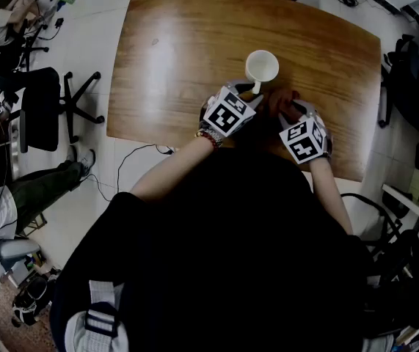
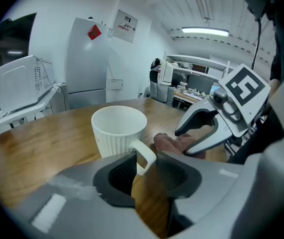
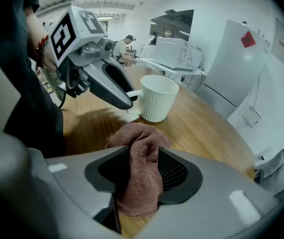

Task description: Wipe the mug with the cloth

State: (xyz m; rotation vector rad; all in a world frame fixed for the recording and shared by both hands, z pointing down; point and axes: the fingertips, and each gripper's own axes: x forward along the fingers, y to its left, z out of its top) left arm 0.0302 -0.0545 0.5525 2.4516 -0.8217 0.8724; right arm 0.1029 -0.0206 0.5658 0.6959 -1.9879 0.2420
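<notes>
On the far half of the brown wooden table with rounded corners, right of centre: white ribbed ceramic mug, upright, long axis vertical, mouth up. Its handle points back toward the near edge and the person. Left gripper is angled down at the mug from the near side, jaws apart, with the handle standing between the pad tips; no squeeze on it is evident. Right gripper sits just right of the left one and tips down more steeply. Its jaws are partly closed and clamped on a bunched pinkish-brown terry cloth. The cloth's free end bulges out past the pads and rests on the table just beside the mug's base, right of the handle; contact with the mug cannot be confirmed.
</notes>
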